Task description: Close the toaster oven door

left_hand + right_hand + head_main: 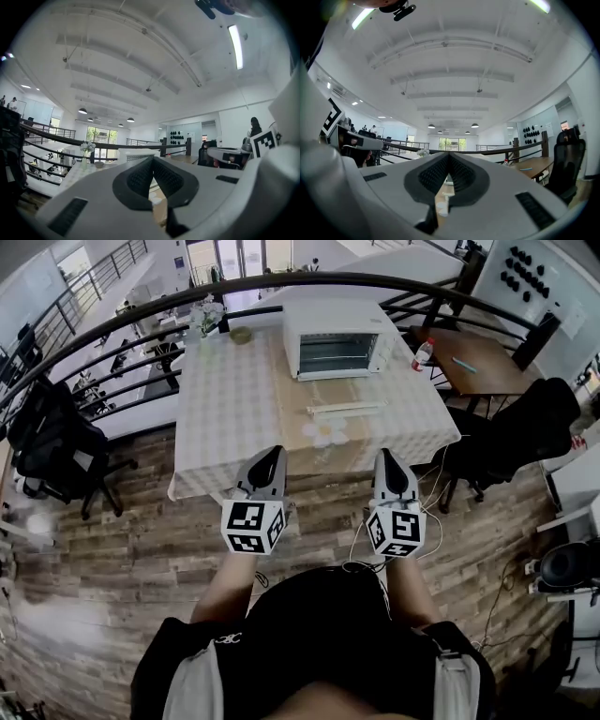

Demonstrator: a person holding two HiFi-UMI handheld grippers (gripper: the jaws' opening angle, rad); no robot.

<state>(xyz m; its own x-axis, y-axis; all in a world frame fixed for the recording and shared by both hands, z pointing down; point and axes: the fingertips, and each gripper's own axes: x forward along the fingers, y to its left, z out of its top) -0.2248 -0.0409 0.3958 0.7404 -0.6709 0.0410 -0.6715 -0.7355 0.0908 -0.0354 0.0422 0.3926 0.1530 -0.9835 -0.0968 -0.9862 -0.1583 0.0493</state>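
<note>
stage: no contact yet, both grippers well short of the oven | toaster oven [337, 338] at far end of table [234, 418] | door [337, 353] looks upright already — perhaps nothing left | left gripper [271, 456] clenched, empty | right gripper [389, 459] clenched, empty

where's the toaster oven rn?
Head view: the toaster oven sits at the table's far edge, right of centre, before the railing, with a small bowl to its left.
</note>
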